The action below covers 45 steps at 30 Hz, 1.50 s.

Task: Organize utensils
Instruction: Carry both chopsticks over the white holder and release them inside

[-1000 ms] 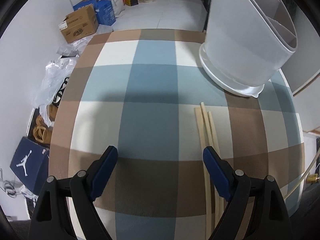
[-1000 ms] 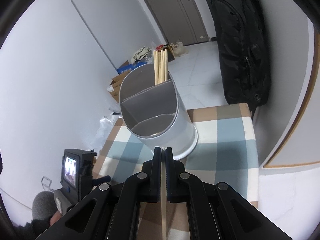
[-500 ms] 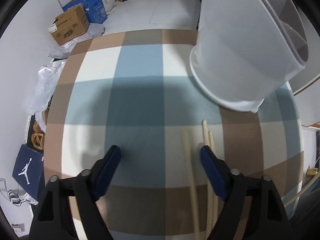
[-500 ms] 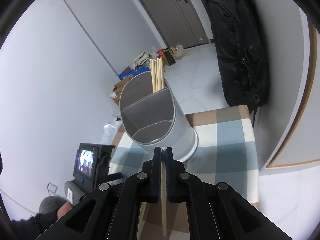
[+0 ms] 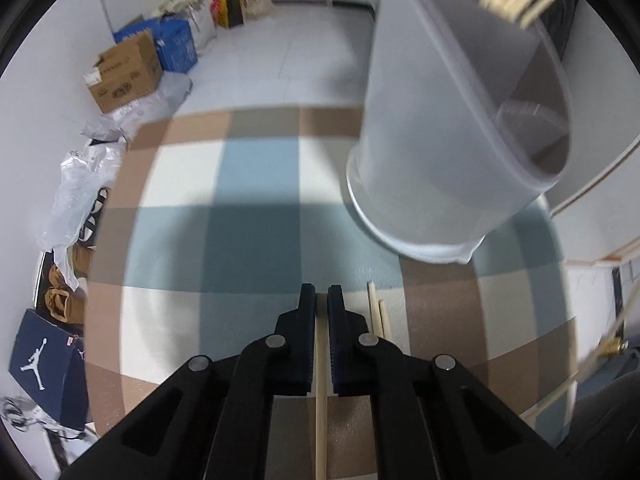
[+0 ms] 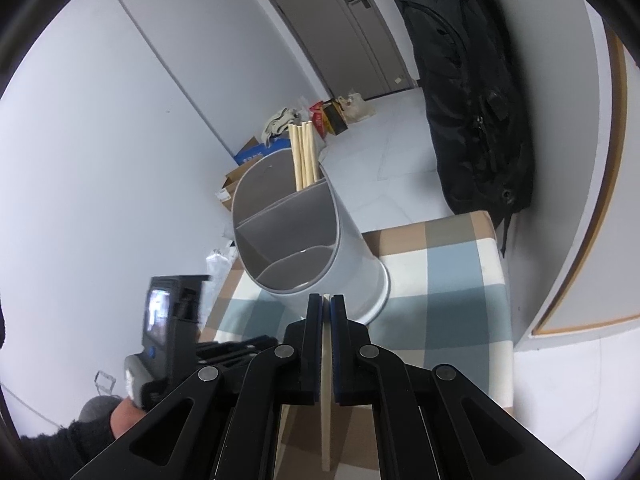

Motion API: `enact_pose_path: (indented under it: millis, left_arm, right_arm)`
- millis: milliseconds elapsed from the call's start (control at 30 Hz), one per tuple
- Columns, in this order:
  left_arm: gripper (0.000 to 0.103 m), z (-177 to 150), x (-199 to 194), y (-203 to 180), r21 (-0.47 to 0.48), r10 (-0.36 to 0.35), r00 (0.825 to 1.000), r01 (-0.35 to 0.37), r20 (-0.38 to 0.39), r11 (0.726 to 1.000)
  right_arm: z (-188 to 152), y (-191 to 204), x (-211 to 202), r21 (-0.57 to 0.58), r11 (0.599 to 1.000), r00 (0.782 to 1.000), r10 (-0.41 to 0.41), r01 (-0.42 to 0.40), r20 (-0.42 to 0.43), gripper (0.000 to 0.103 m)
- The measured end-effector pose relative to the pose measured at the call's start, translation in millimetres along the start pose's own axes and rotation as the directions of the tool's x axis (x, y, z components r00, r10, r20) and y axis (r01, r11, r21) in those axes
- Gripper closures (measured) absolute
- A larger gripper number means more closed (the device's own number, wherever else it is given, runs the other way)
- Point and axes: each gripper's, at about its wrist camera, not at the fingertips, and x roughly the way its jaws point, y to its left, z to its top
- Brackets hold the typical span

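The left hand-held gripper is pinching one wooden chopstick over the checked bench, two loose chopsticks lying just beside it. The right hand-held gripper is clamping another chopstick near the grey utensil holder, whose far compartment is holding, seemingly, five upright chopsticks.

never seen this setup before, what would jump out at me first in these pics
A tall white utensil holder stands on the checked tablecloth, chopsticks upright in its far compartment. The left gripper and the right gripper are each shut on one chopstick; two loose chopsticks lie beside the left one.
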Motion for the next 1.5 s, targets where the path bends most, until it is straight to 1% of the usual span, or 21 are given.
enact_pose_path:
  millis: [67, 133, 267, 400, 567, 700, 833, 967, 1200, 1267, 1500]
  left_arm:
    - [0.101, -1.7, -16.2, 3.0, -0.02, -0.014, 0.998, 0.015, 0.059, 1.0]
    - [0.101, -4.2, -34.6, 6.8, -0.039, -0.015, 0.993, 0.02, 0.12, 0.999]
    - [0.101, -5.2, -58.4, 10.5, -0.066, -0.034, 0.982, 0.047, 0.188, 0.997]
    - [0.101, -0.1, -74.7, 12.1, -0.052, -0.057, 0.969, 0.072, 0.24, 0.996]
    - [0.101, 3.6, -84.7, 13.1, -0.023, -0.072, 0.958, 0.082, 0.276, 0.996]
    - [0.101, 4.6, -98.9, 11.4, -0.003, -0.085, 0.95, 0.09, 0.302, 0.996]
    - [0.101, 8.0, -112.6, 9.6, 0.024, -0.103, 0.938, 0.1, 0.33, 0.995]
    - [0.101, 13.1, -124.6, 7.1, 0.047, -0.122, 0.931, 0.113, 0.343, 0.992]
    - [0.101, 26.5, -150.1, -3.1, 0.087, -0.134, 0.917, 0.109, 0.376, 0.99]
    - [0.101, 33.0, -157.2, -4.2, 0.089, -0.144, 0.911, 0.119, 0.386, 0.989]
    - [0.101, 59.9, -178.6, -8.4, 0.098, -0.17, 0.887, 0.142, 0.429, 0.985]
  right_arm:
    - [-0.3, 2.1, -1.1, -0.011, 1.0, 1.0, 0.003, -0.003, 0.006, 0.1]
    - [-1.0, 5.2, -2.1, -0.02, 1.0, 1.0, 0.005, -0.005, 0.011, 0.1]
    - [-1.9, 9.5, -5.1, -0.027, 1.0, 1.0, 0.014, -0.013, 0.019, 0.1]
    - [-0.6, 18.0, -12.5, -0.044, 0.999, 0.999, 0.016, -0.014, 0.043, 0.1]
    - [1.1, 32.5, -20.1, -0.085, 0.996, 0.997, 0.007, -0.001, 0.073, 0.1]
    - [0.5, 42.9, -25.1, -0.107, 0.994, 0.996, 0.016, -0.007, 0.085, 0.1]
    - [1.7, 51.7, -28.8, -0.114, 0.993, 0.996, 0.019, -0.009, 0.092, 0.1]
    - [6.8, 57.5, -33.0, -0.117, 0.993, 0.995, 0.021, -0.009, 0.1, 0.1]
    - [28.2, 69.8, -44.5, -0.13, 0.991, 0.991, 0.032, -0.015, 0.131, 0.1]
    - [35.9, 72.4, -47.8, -0.13, 0.991, 0.989, 0.037, -0.019, 0.14, 0.1]
    - [66.0, 77.2, -56.3, -0.117, 0.993, 0.984, 0.052, -0.032, 0.168, 0.1]
